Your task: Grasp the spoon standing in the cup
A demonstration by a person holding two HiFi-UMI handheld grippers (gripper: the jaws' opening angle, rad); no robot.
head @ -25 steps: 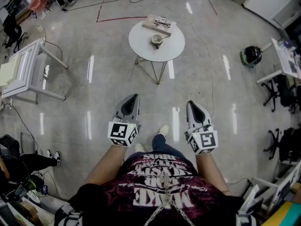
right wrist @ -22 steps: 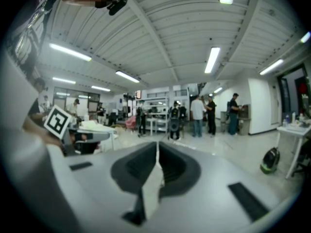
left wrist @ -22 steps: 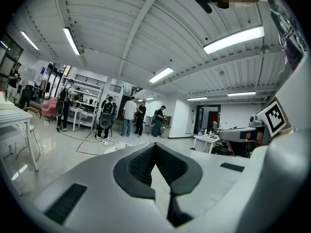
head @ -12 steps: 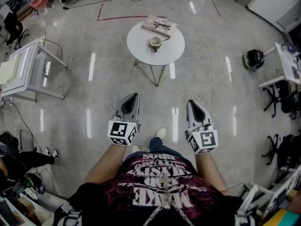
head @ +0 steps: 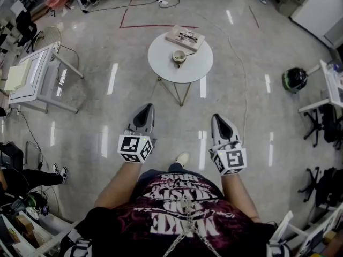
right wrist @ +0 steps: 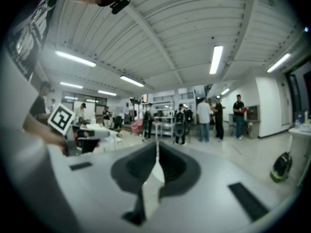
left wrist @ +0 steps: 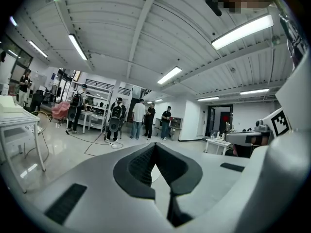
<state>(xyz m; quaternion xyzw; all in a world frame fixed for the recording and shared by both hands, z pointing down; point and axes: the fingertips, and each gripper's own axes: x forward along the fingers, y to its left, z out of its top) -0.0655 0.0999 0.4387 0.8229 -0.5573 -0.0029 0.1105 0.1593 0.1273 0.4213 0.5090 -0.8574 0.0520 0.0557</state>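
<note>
Closer now than a second ago, the round worktop (head: 161, 63) sits a little lower in the head view, and more of the far room shows along the top edge. The left gripper (head: 146, 107) has drifted slightly toward the left of the frame, while the right gripper (head: 217, 116) holds much the same spot. A shoe (head: 182, 158) shows between them, so the person looks to be mid-stride toward the worktop.

Both grippers are clenched on nothing. In the left gripper view the dark fingers (left wrist: 138, 164) meet at their tips, and in the right gripper view the fingers (right wrist: 172, 166) are pressed together along a thin line.

The cup (head: 179, 57) stands near the middle of the worktop at upper centre, well apart from both grippers. The spoon (head: 186, 54) is only a thin sliver leaning out of it toward the right. I judge the approach unfinished: the fingers must part before they can close on the handle.

A book (head: 185, 36) lies at the worktop's far edge. The floor (head: 107, 116) is glossy grey with streaks of reflected light, a red line (head: 155, 27) and a cable (head: 238, 63). A white desk (head: 32, 76) stands at the left and a helmet (head: 295, 79) lies at the right. People (left wrist: 140, 118) stand far off under strip lights.
</note>
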